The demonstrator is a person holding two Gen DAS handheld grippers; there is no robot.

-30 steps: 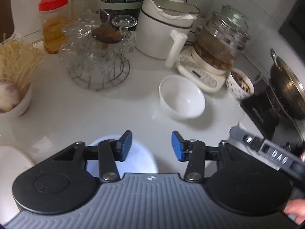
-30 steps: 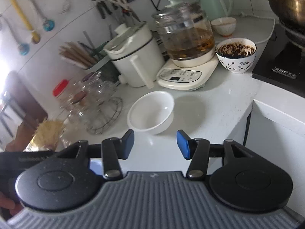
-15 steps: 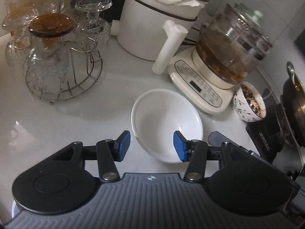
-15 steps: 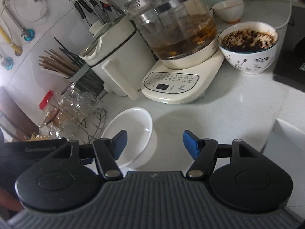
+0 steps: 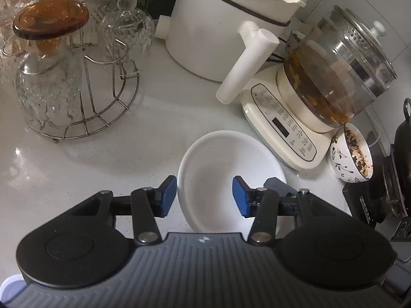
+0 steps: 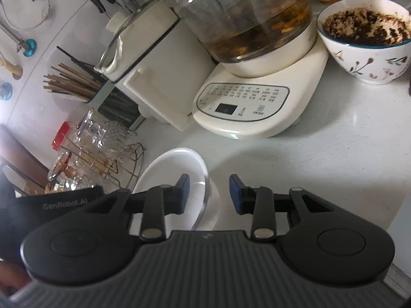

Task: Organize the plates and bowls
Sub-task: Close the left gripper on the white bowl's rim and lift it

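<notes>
Right wrist only: chopsticks (image 6: pixel 70 84)

Glossy white ceramic bowl (image 5: pixel 226 169) (smooth), speckled stone counter (image 5: pixel 102 164), wire metal rack (image 5: pixel 102 107).

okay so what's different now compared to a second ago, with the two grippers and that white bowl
Both grippers came down and in on the white bowl. The left gripper and right gripper each straddle a side of its rim, jaws just closing, pads not visibly pressing. The bowl, glass rack and kettle base stayed put.
</notes>
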